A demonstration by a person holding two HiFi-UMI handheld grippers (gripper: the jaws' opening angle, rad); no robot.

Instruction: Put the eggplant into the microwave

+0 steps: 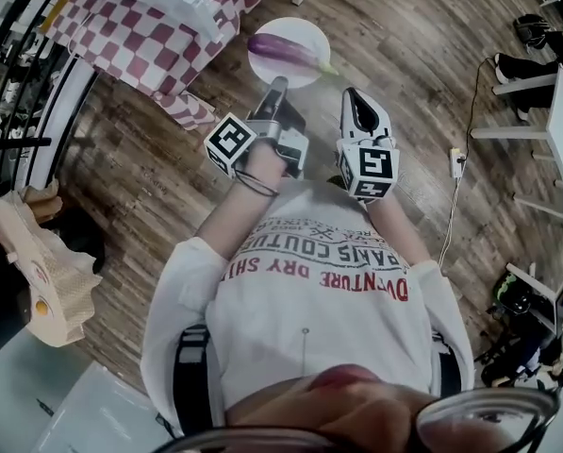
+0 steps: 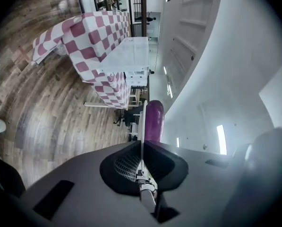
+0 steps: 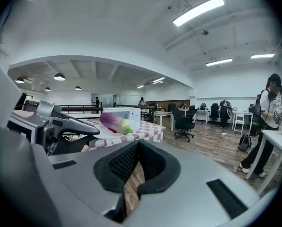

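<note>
Two forearms reach forward from the chest, side by side, above a wood-plank floor (image 1: pixel 404 55). The left gripper (image 1: pixel 277 91) is rolled onto its side, its jaws closed on the rim of a round white plate (image 1: pixel 262 59). A long purple eggplant with a green stem end (image 1: pixel 286 49) lies on that plate. The right gripper (image 1: pixel 355 100), just beside the left, has its jaw tips together with nothing between them. Only the left gripper view shows the plate edge-on, pinched between the pads. The right gripper view sees the plate from the side, with a white box-shaped appliance (image 3: pixel 124 113) behind it on a red-and-white checked tablecloth (image 3: pixel 150 129). Only this view shows a standing person (image 3: pixel 268 122) at far right.
</note>
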